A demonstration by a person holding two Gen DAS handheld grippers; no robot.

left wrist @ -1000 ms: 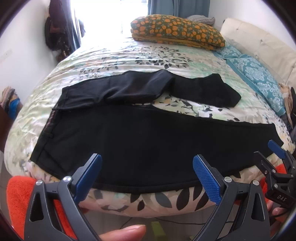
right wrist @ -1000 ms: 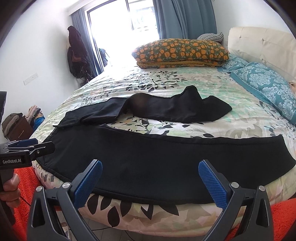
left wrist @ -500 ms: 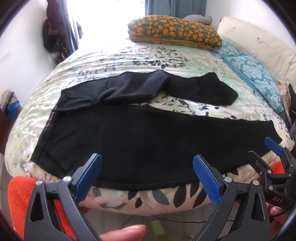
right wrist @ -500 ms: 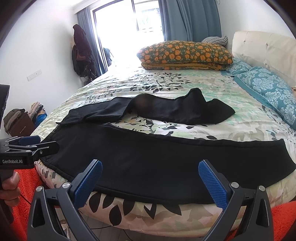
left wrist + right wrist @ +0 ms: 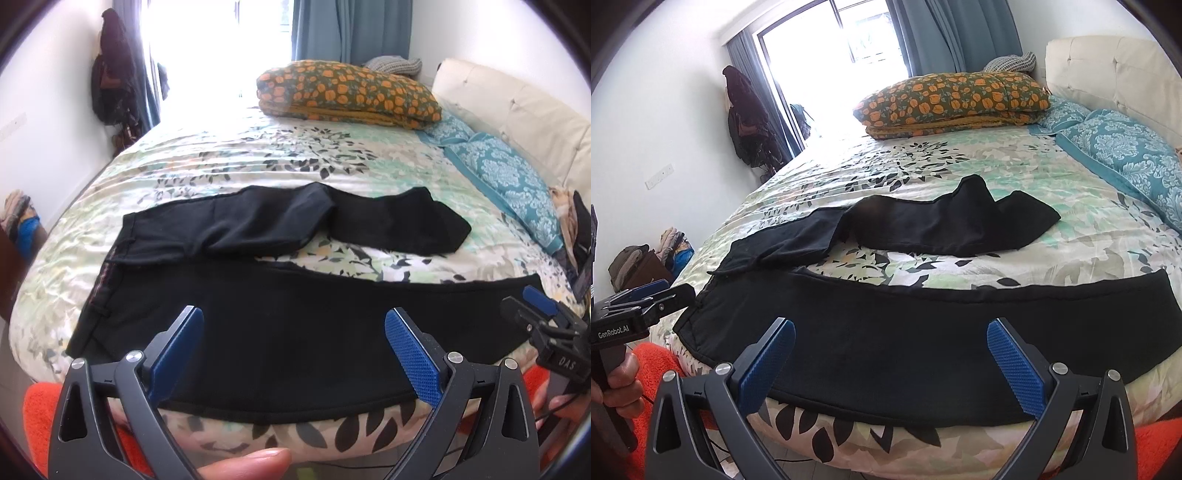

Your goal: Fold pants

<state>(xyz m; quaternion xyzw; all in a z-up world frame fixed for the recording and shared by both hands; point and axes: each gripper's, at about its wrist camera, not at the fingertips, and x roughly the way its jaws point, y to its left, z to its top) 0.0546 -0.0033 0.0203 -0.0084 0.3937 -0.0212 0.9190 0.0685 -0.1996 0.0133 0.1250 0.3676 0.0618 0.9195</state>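
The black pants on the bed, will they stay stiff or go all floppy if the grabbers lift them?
Probably floppy: the black pants drape over the bed edge, and the far leg lies rumpled. They look thin, so likely light. Both the left gripper and right gripper are open, holding nothing.

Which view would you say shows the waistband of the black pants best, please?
The left wrist view: the waistband faces the camera at the pants' left end, its pale inner strip visible. In the right wrist view that end sits edge-on, partly behind the left gripper.
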